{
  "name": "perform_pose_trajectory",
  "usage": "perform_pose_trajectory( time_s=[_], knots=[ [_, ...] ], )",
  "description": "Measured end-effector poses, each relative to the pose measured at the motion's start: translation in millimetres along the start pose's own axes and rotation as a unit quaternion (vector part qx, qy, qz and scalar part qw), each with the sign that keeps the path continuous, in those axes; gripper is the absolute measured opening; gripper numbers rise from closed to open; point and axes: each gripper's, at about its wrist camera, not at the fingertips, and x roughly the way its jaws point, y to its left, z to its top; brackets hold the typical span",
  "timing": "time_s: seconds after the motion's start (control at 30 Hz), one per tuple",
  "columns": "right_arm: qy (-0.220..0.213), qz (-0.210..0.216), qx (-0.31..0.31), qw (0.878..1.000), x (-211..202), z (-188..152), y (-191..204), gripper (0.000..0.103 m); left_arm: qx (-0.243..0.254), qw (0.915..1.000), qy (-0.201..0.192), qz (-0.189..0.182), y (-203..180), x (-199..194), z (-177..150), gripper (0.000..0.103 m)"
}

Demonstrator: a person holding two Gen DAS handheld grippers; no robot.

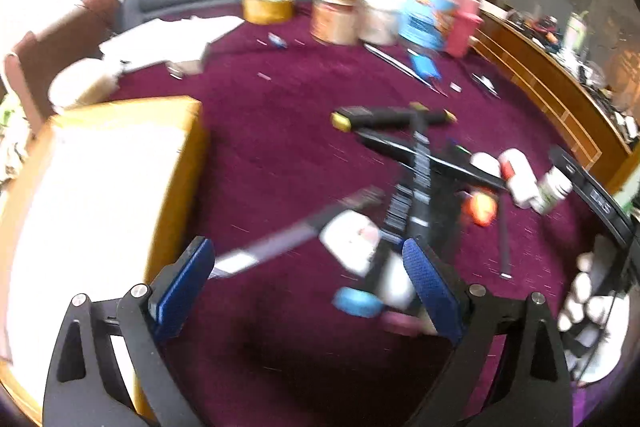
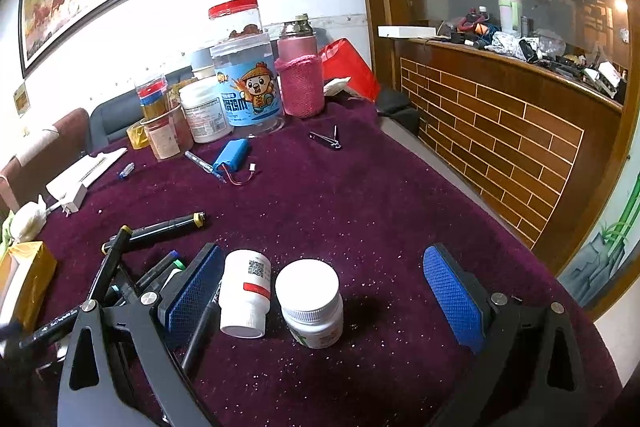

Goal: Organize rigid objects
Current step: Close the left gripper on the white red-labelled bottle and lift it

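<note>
Right gripper (image 2: 324,295) jaws spread wide around two white bottles, one upright (image 2: 311,303), one lying (image 2: 245,293), on the purple surface (image 2: 360,195), left gripper (image 1: 308,279) jaws released, holding nothing, above blurred markers (image 1: 394,117).

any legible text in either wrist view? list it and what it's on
"TEST": tail of a print line on the blue cartoon jar; its large characters are cut off.
QR code, no readable words: lying white bottle.
White lettering, too small to read: black marker at lower left.
Label print too small: white tub.
Upright white bottle: label unreadable.
Left wrist view: motion-blurred, nothing readable.
</note>
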Motion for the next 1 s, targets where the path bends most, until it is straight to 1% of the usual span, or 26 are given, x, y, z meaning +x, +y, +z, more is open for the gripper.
perform_pose_trajectory(
  time_s=[0.03, 0.1, 0.13, 0.17, 0.2, 0.23, 0.27, 0.37, 0.4, 0.43, 0.5, 0.53, 0.6, 0.7, 0.77, 0.83, 0.87, 0.93, 1.0],
  knots=[
    [0.003, 0.001, 0.001, 1.0, 1, 0, 0, 0.098, -0.001, 1.0, -0.001, 0.004, 8, -1, 3, 0.084],
    [0.008, 0.001, 0.001, 1.0, 2, 0, 0, 0.098, 0.007, 0.9998, 0.008, -0.014, 14, 0, 5, 0.07],
    [0.01, 0.001, 0.001, 1.0, 2, 0, 0, 0.098, 0.022, 0.9994, 0.012, -0.024, 11, 2, 5, 0.067],
    [0.011, 0.001, 0.001, 1.0, 3, 0, 0, 0.098, 0.04, 0.9989, 0.009, -0.025, 7, 3, 3, 0.067],
    [0.013, 0.002, 0.002, 1.0, 3, -1, -1, 0.098, 0.056, 0.9981, 0.007, -0.023, 3, 3, 1, 0.065],
    [0.014, 0.002, 0.002, 1.0, 3, -1, -1, 0.098, 0.085, 0.9962, 0.007, -0.018, -5, 8, 0, 0.06],
    [0.015, 0.002, 0.003, 1.0, 4, -1, 0, 0.098, 0.102, 0.9946, 0.012, -0.016, -9, 13, 0, 0.058],
    [0.018, 0.001, 0.002, 1.0, 5, -1, 0, 0.098, 0.126, 0.9912, 0.039, -0.013, -17, 31, 2, 0.049],
    [0.019, 0.0, 0.002, 1.0, 6, -1, 0, 0.098, 0.126, 0.9906, 0.05, -0.016, -19, 36, 2, 0.04],
    [0.021, 0.0, 0.002, 1.0, 6, -1, 0, 0.098, 0.125, 0.9896, 0.065, -0.031, -20, 41, 1, 0.03],
    [0.023, 0.0, 0.002, 1.0, 7, -2, 0, 0.098, 0.126, 0.9878, 0.076, -0.052, -23, 41, -5, 0.025],
    [0.024, 0.0, 0.002, 1.0, 8, -2, 1, 0.098, 0.133, 0.9864, 0.078, -0.057, -28, 39, -8, 0.025],
    [0.026, 0.0, 0.002, 1.0, 8, -2, 1, 0.098, 0.134, 0.9864, 0.075, -0.059, -31, 35, -10, 0.025],
    [0.028, 0.001, 0.001, 1.0, 8, -3, 1, 0.098, 0.093, 0.9907, 0.068, -0.073, -23, 27, -4, 0.025],
    [0.028, 0.0, 0.0, 1.0, 9, -2, 2, 0.098, 0.067, 0.9924, 0.055, -0.087, -22, 20, -1, 0.025],
    [0.029, 0.0, 0.0, 1.0, 9, -2, 2, 0.098, 0.048, 0.9931, 0.054, -0.093, -22, 21, 3, 0.026],
    [0.029, 0.0, -0.001, 1.0, 9, -3, 3, 0.098, 0.045, 0.9932, 0.057, -0.091, -24, 24, 3, 0.027],
    [0.031, -0.001, -0.002, 1.0, 9, -2, 3, 0.098, 0.045, 0.9946, 0.045, -0.082, -31, 27, 3, 0.044],
    [0.031, -0.002, -0.003, 1.0, 9, -3, 4, 0.098, 0.048, 0.9954, 0.038, -0.074, -39, 27, 2, 0.045]
  ],
)
